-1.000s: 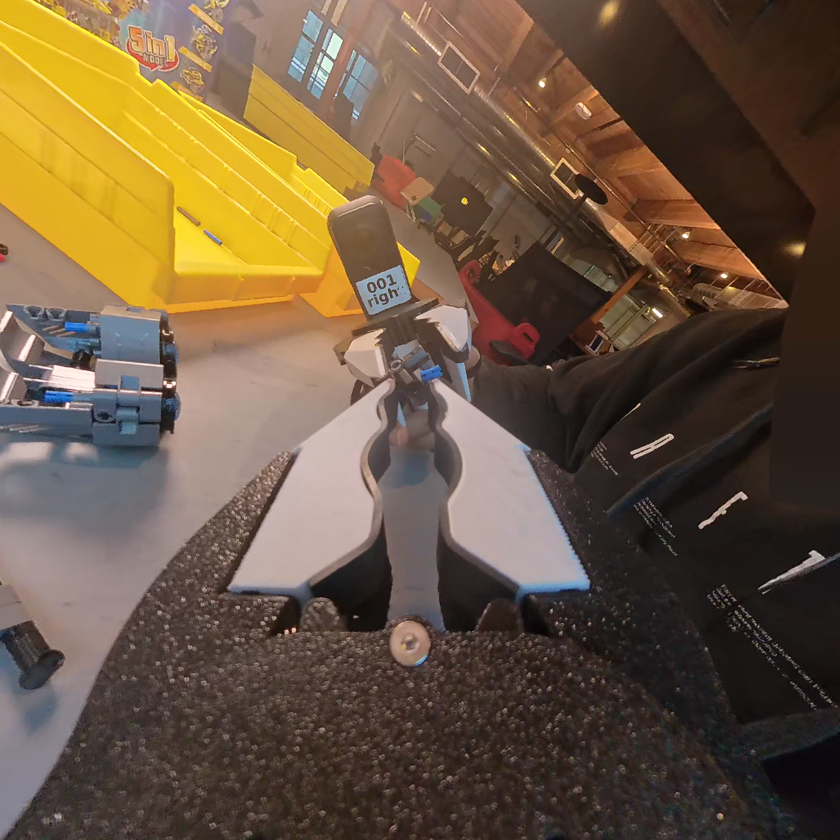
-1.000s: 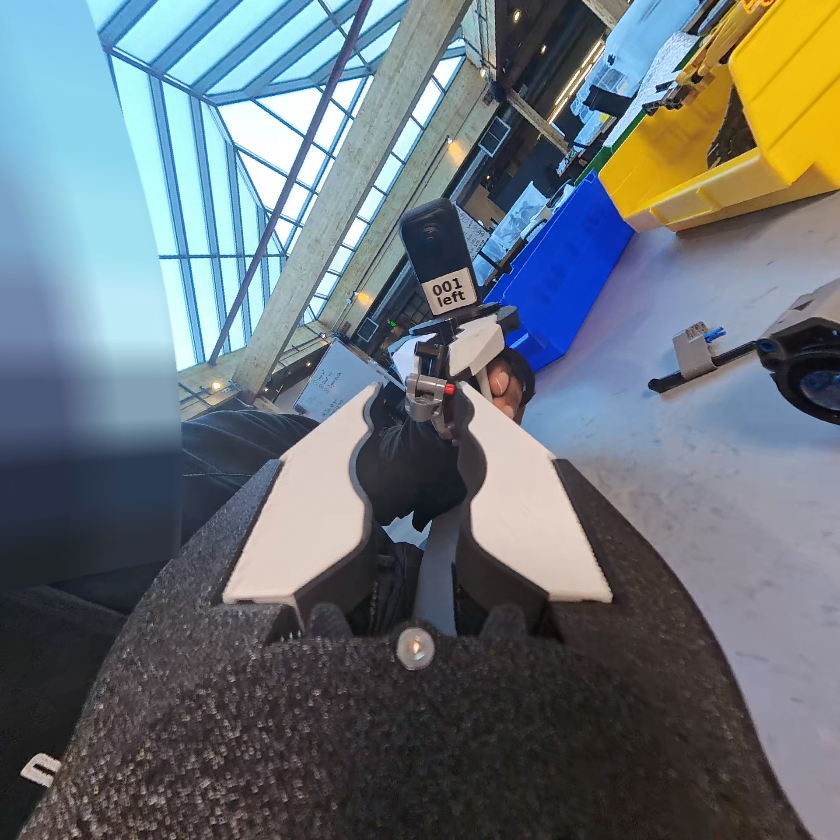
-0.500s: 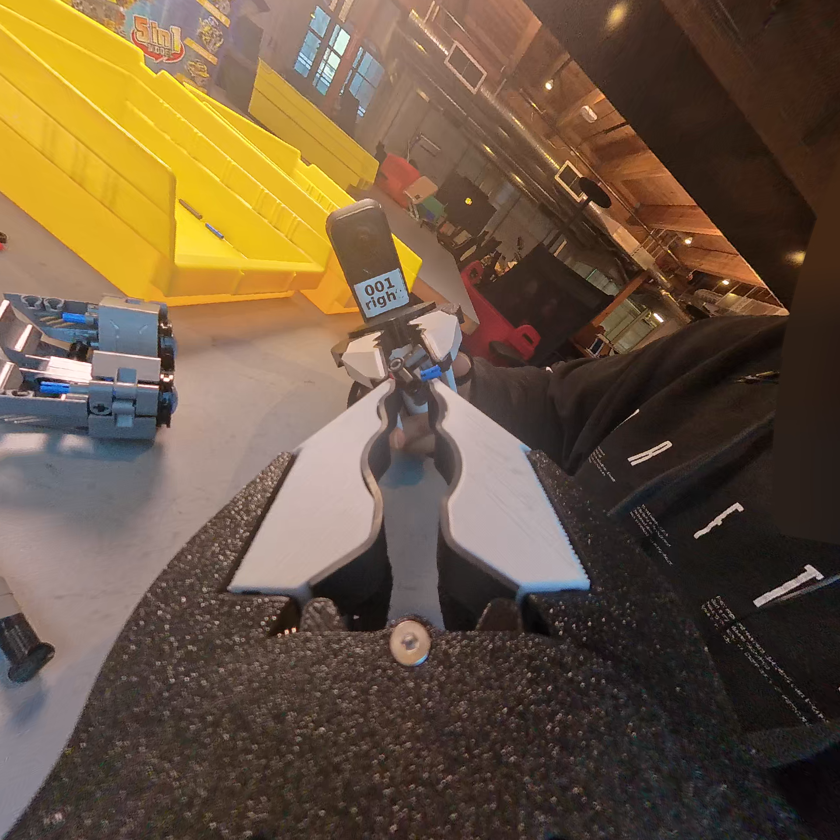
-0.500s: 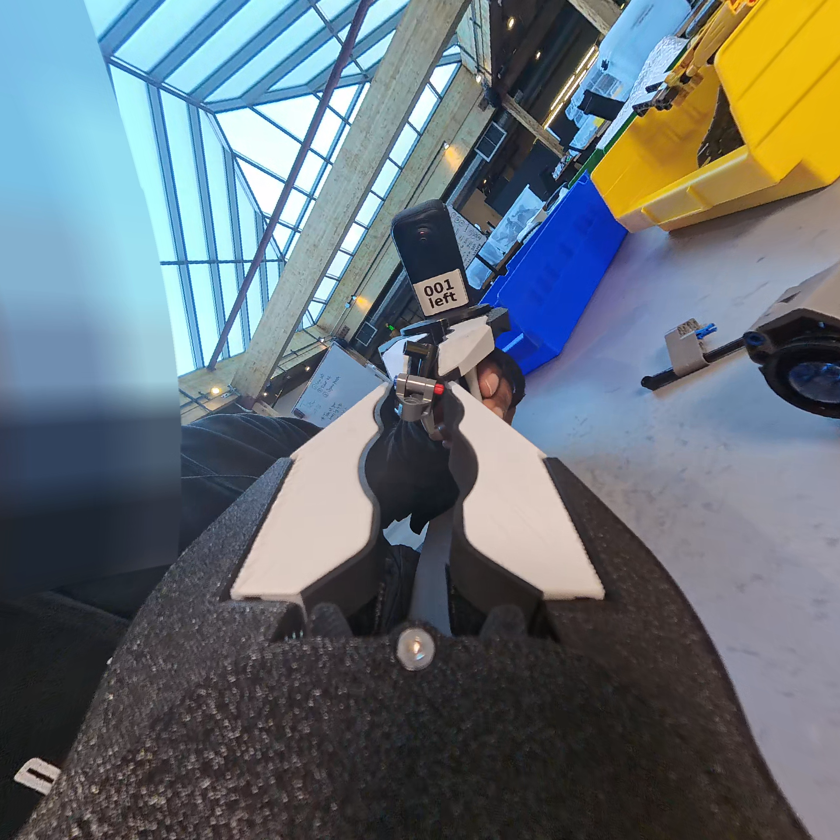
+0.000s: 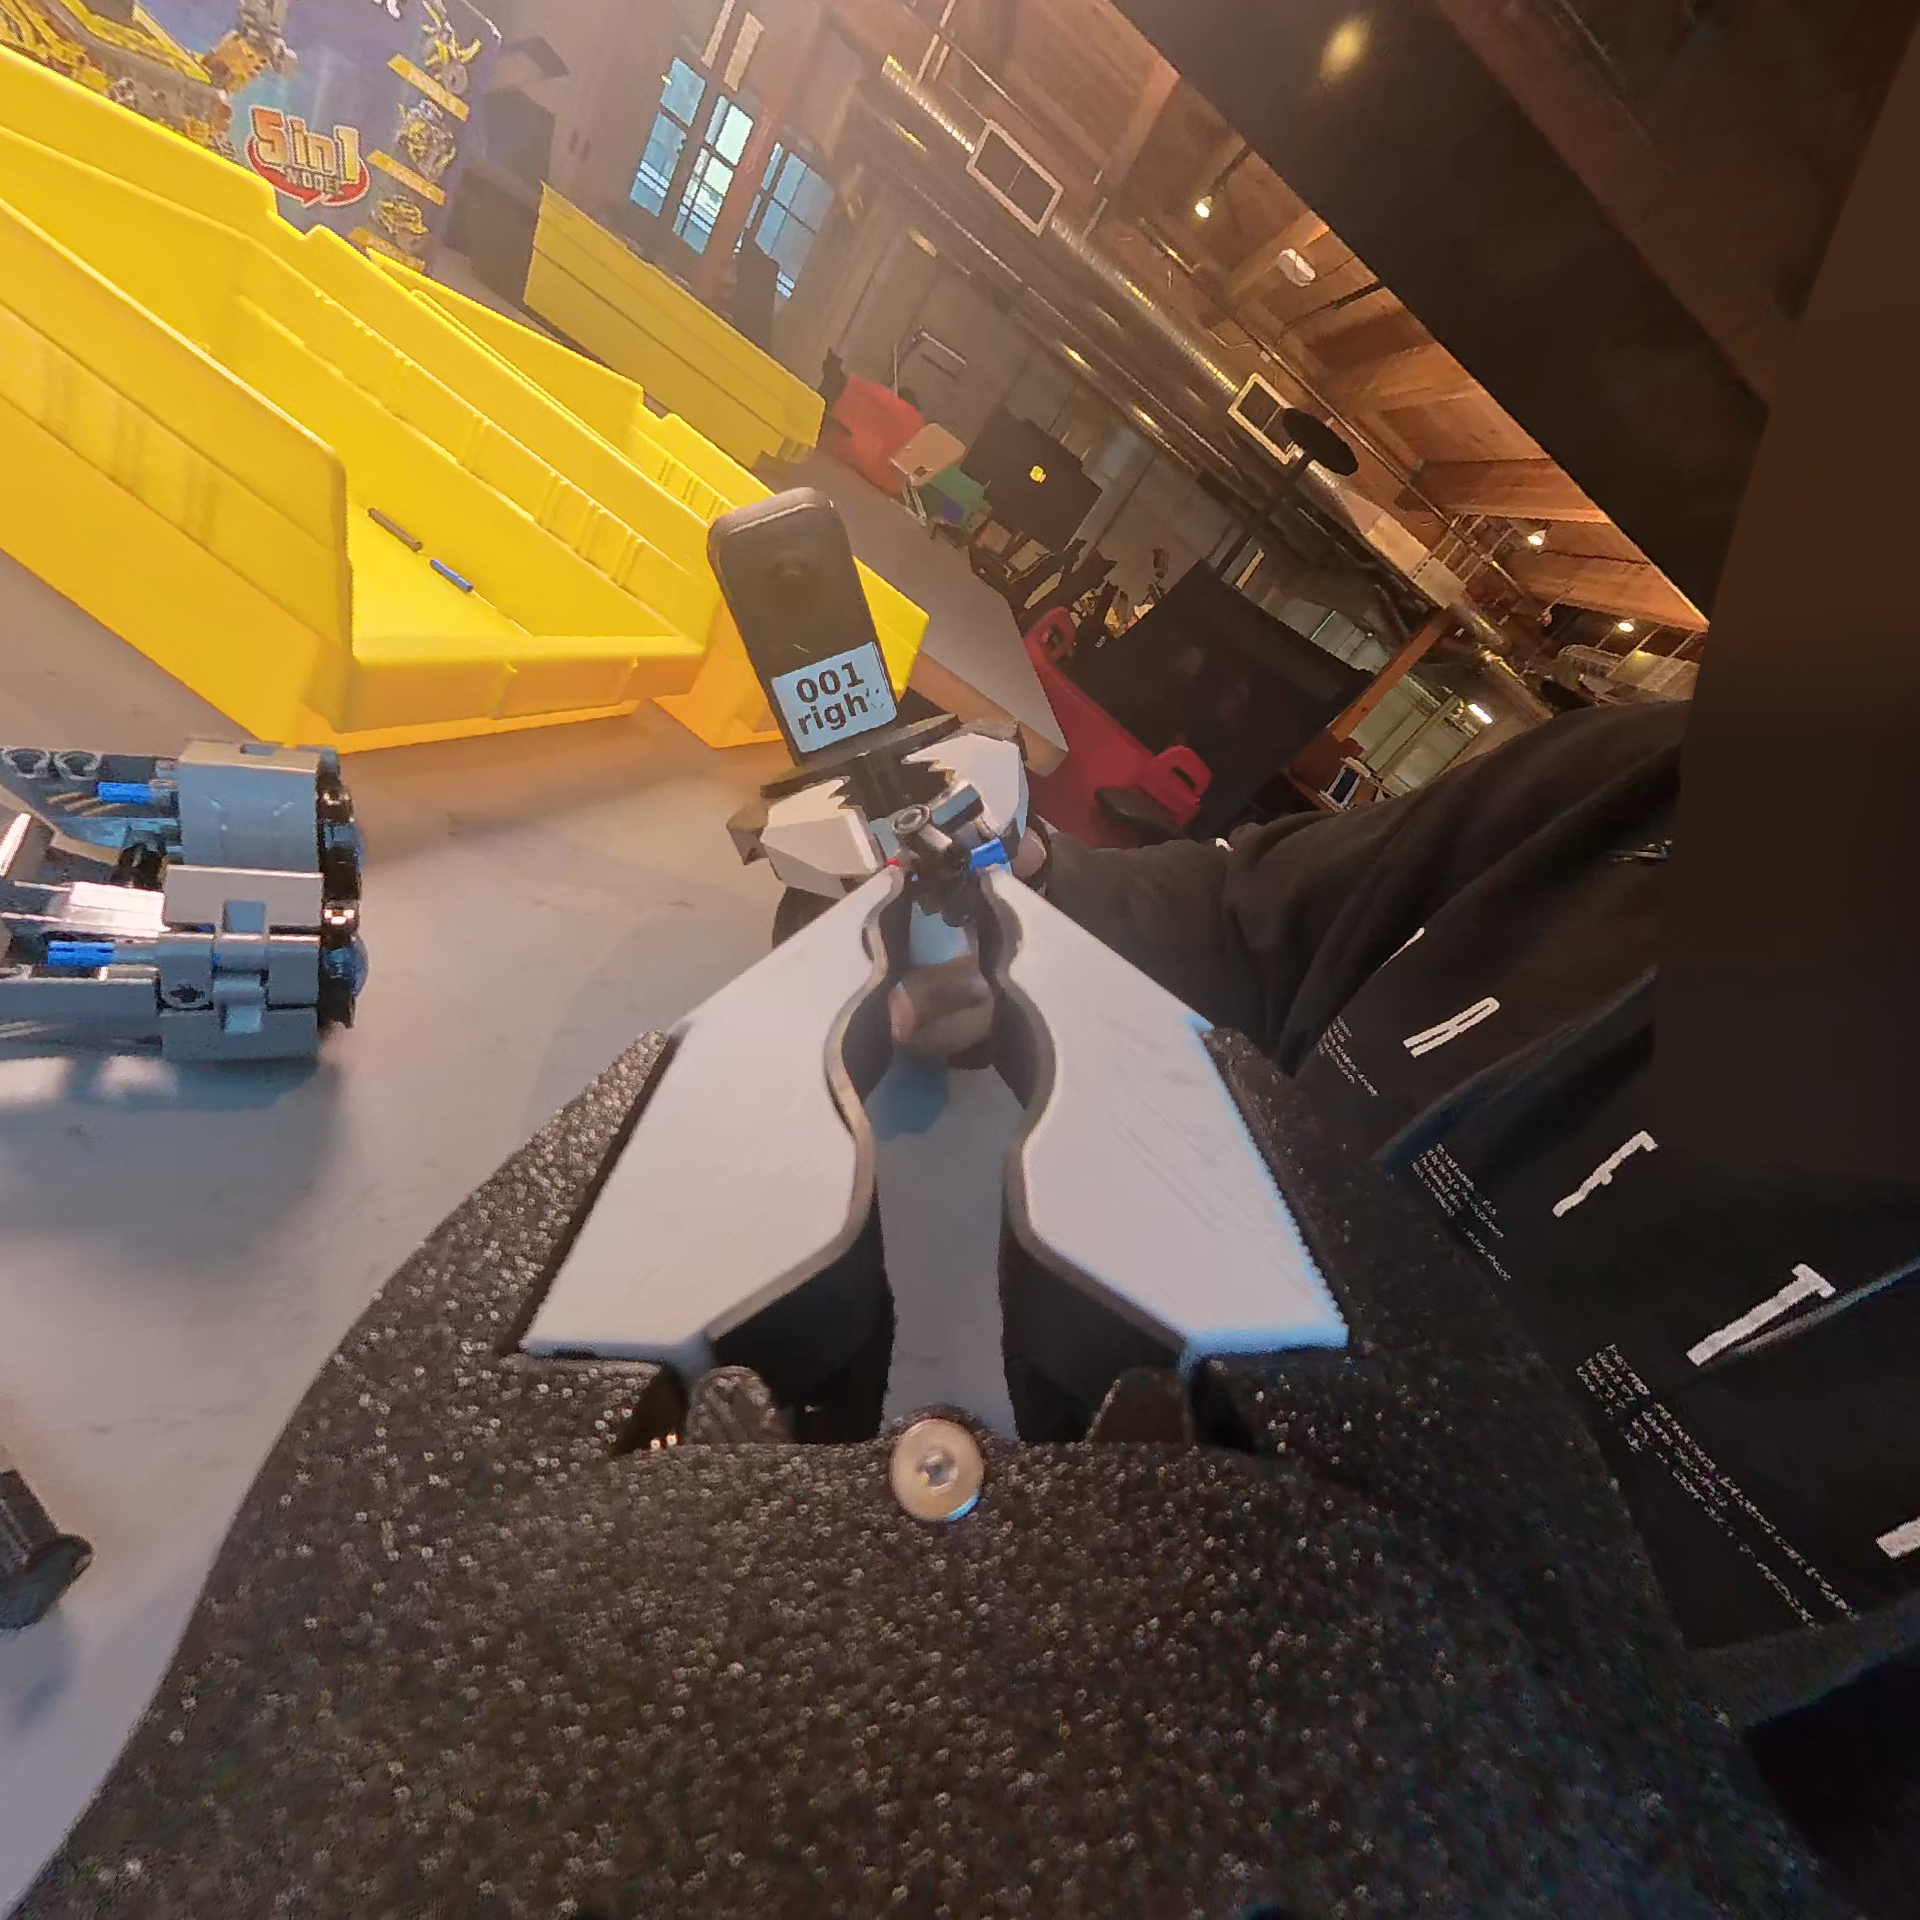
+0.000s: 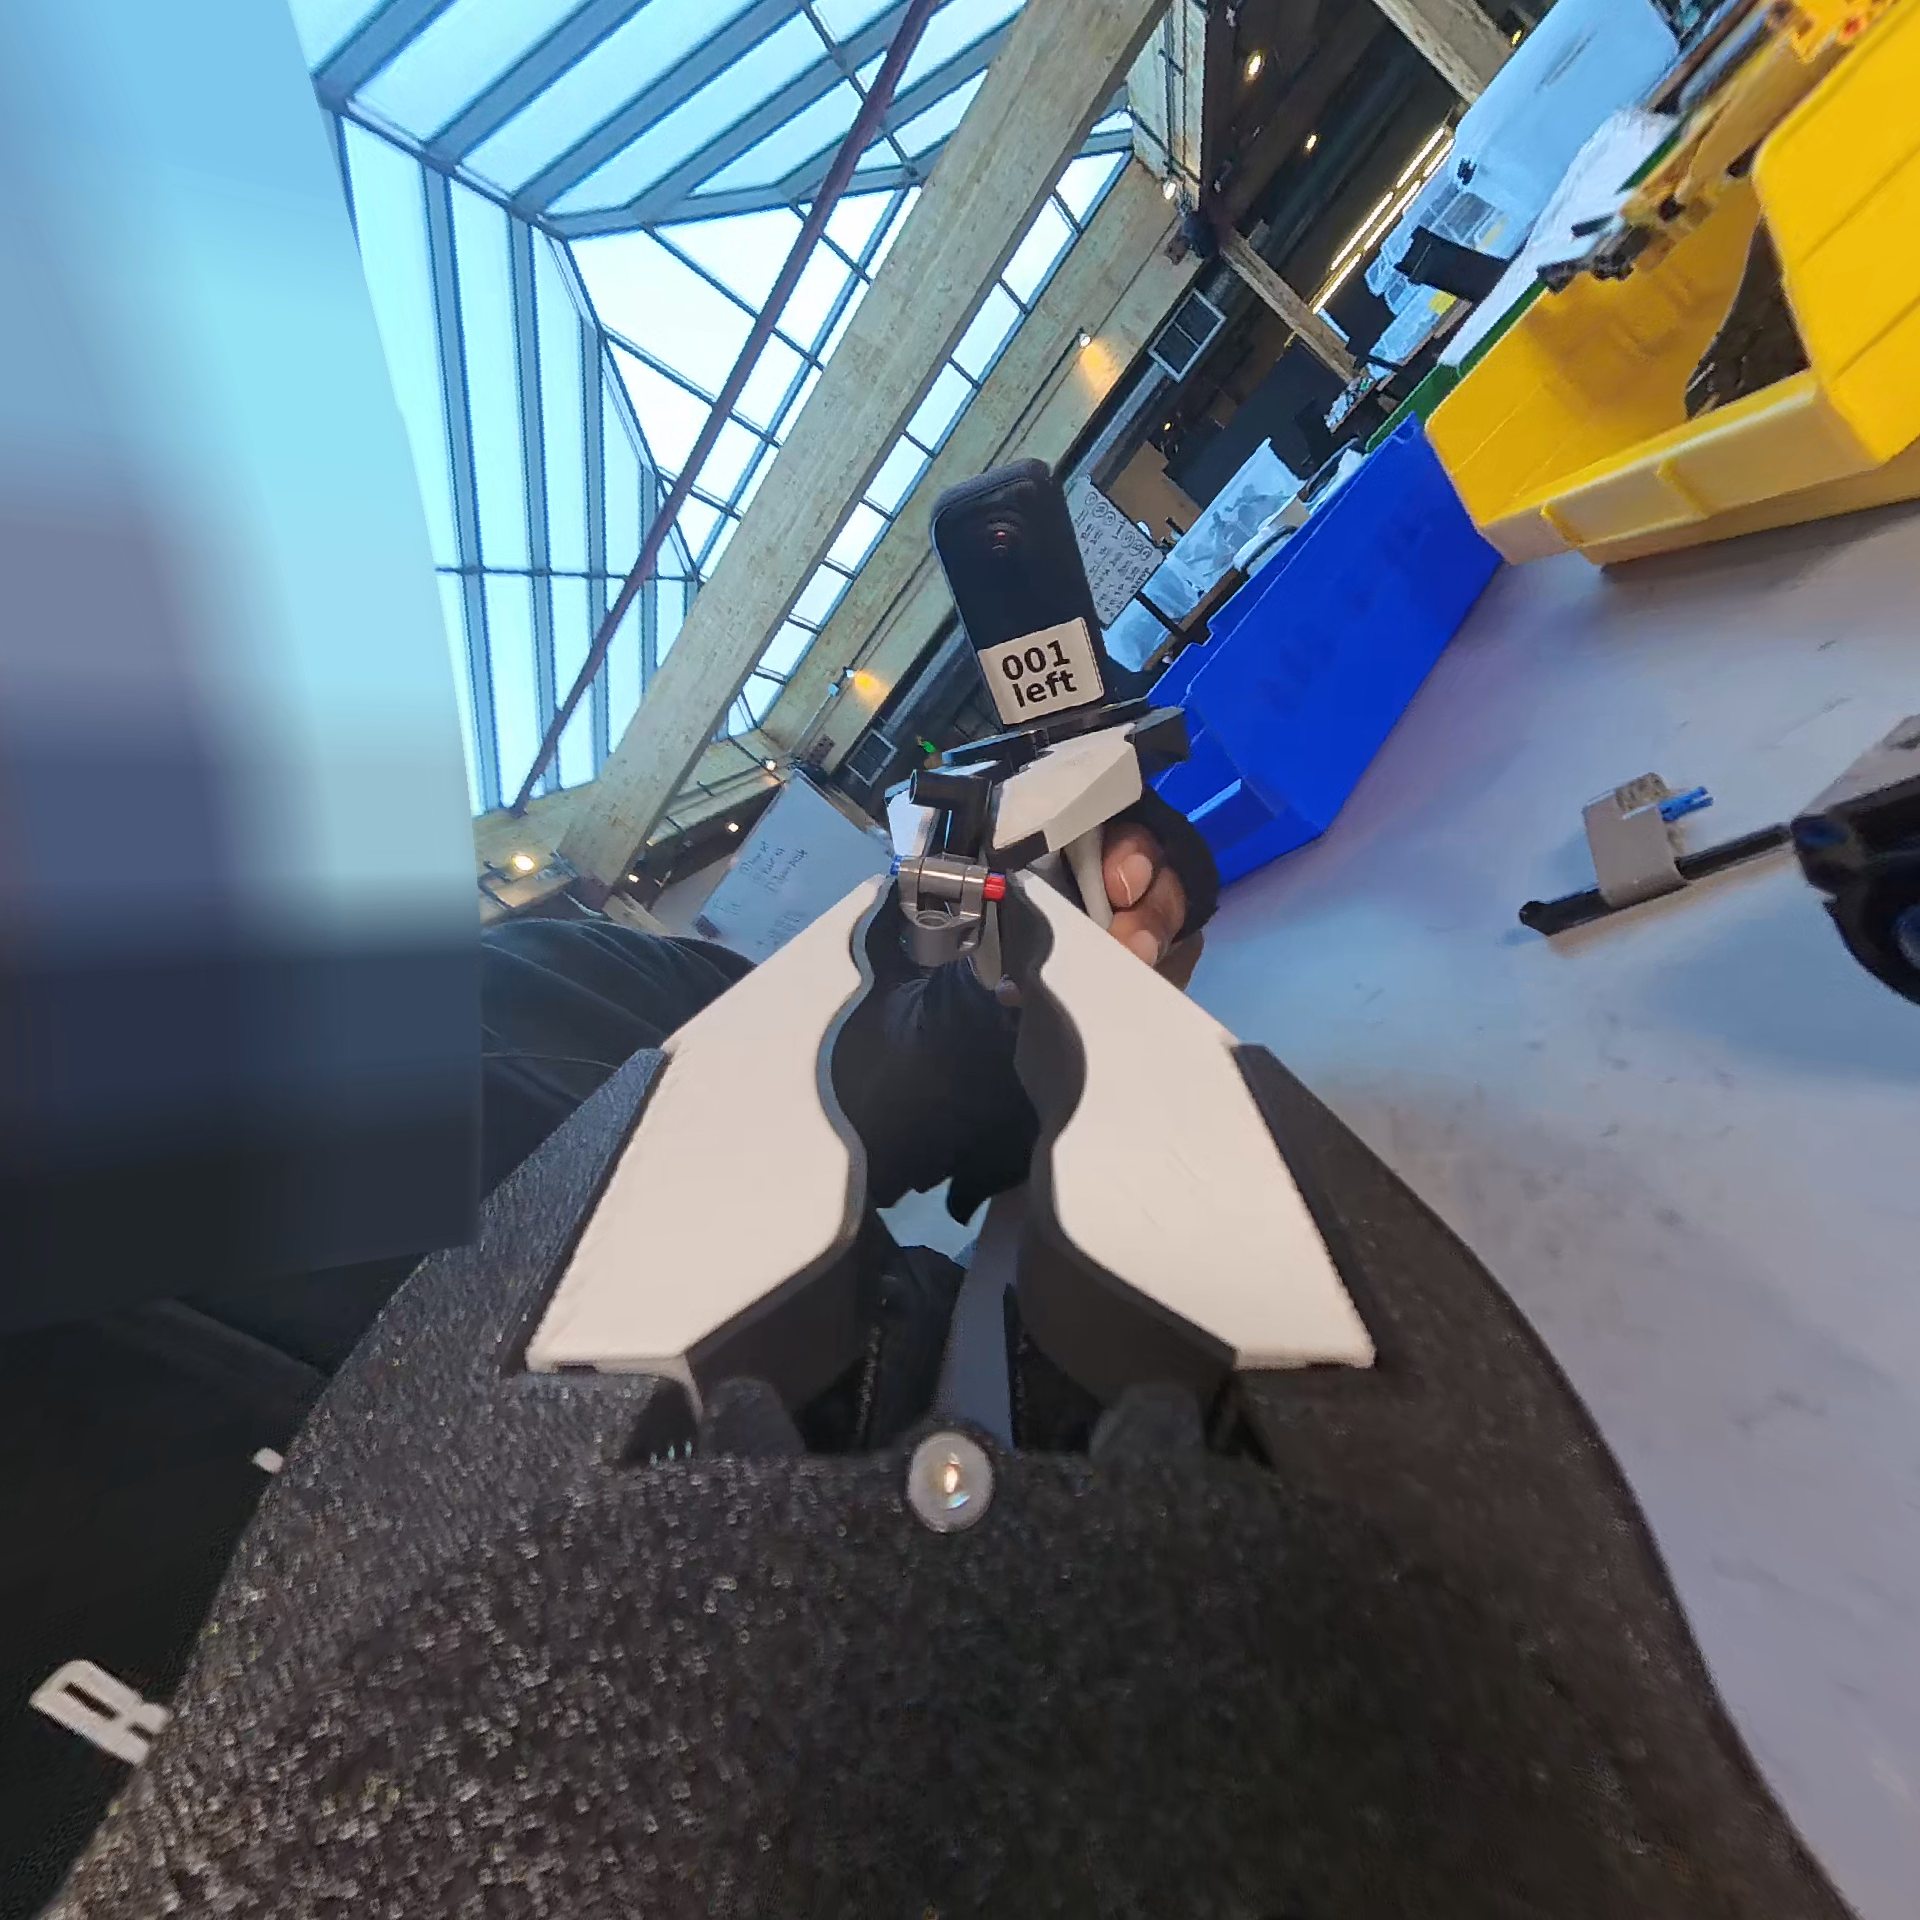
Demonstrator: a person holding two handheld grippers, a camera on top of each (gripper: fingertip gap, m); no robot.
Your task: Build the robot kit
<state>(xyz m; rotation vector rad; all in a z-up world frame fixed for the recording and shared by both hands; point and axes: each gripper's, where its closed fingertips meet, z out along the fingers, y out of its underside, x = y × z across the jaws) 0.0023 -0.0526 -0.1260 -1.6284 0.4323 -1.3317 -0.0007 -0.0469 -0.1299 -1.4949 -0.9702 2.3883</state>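
Left claw (image 5: 940, 883): tips pinched together on a small black connector with a blue pin (image 5: 951, 847). Right claw (image 6: 948, 894): tips pressed onto a grey joint piece with a red pin end (image 6: 951, 904). The two claws are pointed at each other, tips just about meeting, parts held above the counter (image 5: 499, 935); whether the two parts are joined cannot be told.

Fingers are flat, matte, light grey plastic with wavy inner edges, set in black speckled foam bodies. Each unit is topped by a black stick camera with a white sticker.

On the smooth grey counter: a grey brick-built chassis (image 5: 187, 904) with blue pins, well left of the left claw; a grey bracket on a black axle (image 6: 1642, 857) right of the right claw. Yellow bins (image 5: 312, 499) and a blue bin (image 6: 1320, 665) are stood behind. Timber ceiling and skylight overhead.
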